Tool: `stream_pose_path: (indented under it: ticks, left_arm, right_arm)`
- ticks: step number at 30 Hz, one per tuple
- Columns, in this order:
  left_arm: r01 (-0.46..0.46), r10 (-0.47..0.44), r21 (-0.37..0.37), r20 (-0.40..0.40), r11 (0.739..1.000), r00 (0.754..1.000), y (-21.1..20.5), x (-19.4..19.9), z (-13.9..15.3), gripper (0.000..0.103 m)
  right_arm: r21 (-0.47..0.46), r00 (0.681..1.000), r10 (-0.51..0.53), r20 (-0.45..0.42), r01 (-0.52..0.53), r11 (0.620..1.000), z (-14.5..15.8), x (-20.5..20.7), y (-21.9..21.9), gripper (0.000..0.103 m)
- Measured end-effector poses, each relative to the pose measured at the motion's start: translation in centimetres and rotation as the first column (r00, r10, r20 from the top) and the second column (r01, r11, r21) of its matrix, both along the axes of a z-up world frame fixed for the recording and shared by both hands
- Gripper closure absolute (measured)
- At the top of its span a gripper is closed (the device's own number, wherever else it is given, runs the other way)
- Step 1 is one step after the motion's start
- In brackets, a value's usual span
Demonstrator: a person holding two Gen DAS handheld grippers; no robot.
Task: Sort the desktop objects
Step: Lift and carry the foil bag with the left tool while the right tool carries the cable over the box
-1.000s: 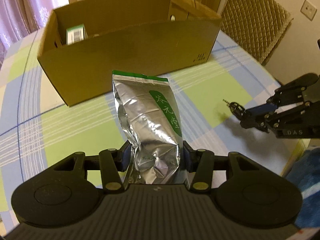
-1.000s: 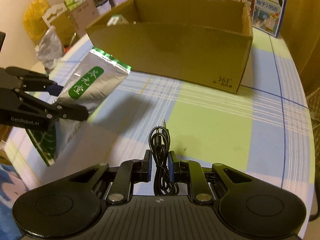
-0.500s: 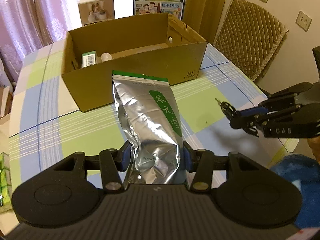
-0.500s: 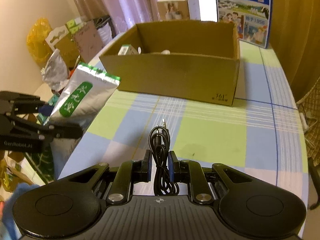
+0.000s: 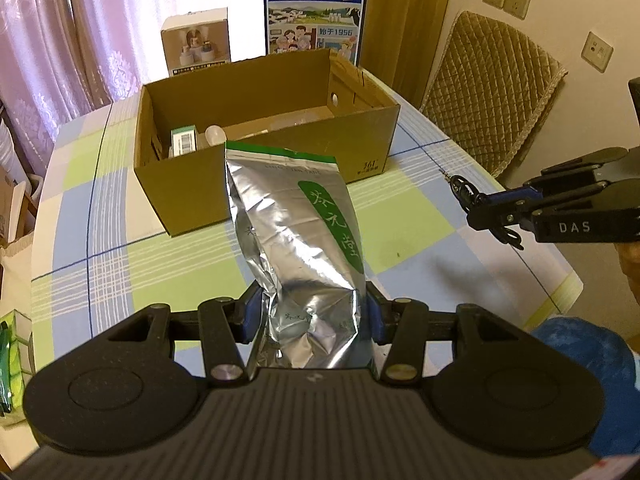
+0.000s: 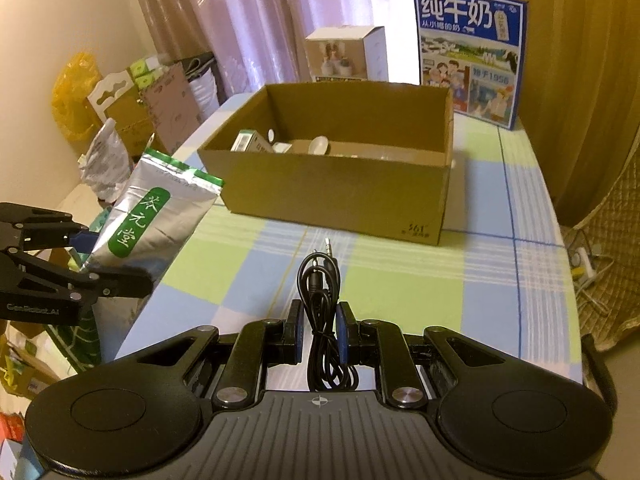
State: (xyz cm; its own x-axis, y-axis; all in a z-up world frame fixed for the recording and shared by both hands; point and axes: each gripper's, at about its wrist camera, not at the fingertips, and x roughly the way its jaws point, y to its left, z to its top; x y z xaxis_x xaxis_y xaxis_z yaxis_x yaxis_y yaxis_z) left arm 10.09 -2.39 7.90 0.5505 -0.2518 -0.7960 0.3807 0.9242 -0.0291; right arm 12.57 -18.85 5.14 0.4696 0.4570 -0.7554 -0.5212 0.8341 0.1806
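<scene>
Left gripper [image 5: 310,316] pinches a silver foil pouch [image 5: 298,248] by its crumpled lower end, blue pads pressed against both sides; pouch stands up and away from the jaws, its green-edged top overlapping the near wall of the box [image 5: 280,176] in the left wrist view; a green oval label with white characters runs down its right side; pouch is clear of the table [image 5: 120,240], held in the air. Right gripper [image 6: 319,338] is pressed together on a coiled black audio cable [image 6: 320,300]; the coil sits between the pads, its loop trailing back toward the gripper body and its two plugs pointing forward toward the box [image 6: 340,196]; cable likewise off the table [image 6: 420,292]. From the right wrist view the left gripper [image 6: 116,256] shows at the left edge with the pouch [image 6: 156,216] angled up toward the box, near its left front corner but apart from it; from the left wrist view the right gripper [image 5: 476,210] shows at the right edge with the cable [image 5: 460,188] jutting from its tips, over the table and well apart from the box. Box is open-topped, on the checked cloth; inside at the left end lie a small green-and-white carton [image 5: 183,140] and a pale rounded item [image 5: 215,135], too small to identify. Behind the box stands a blue milk carton [image 5: 316,12] beside a white box [image 5: 196,40].
</scene>
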Motion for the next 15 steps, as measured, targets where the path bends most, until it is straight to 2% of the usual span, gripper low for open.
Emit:
stream_pose_path:
  ticks: [15]
  left_arm:
    - [0.02,-0.02,-0.009,0.006,1.0,1.0,0.5,3.4,2.0,0.058]
  right_arm:
    - [-0.036,0.999,0.009,0.047,-0.007,0.999,1.8,3.6,1.3,0.09]
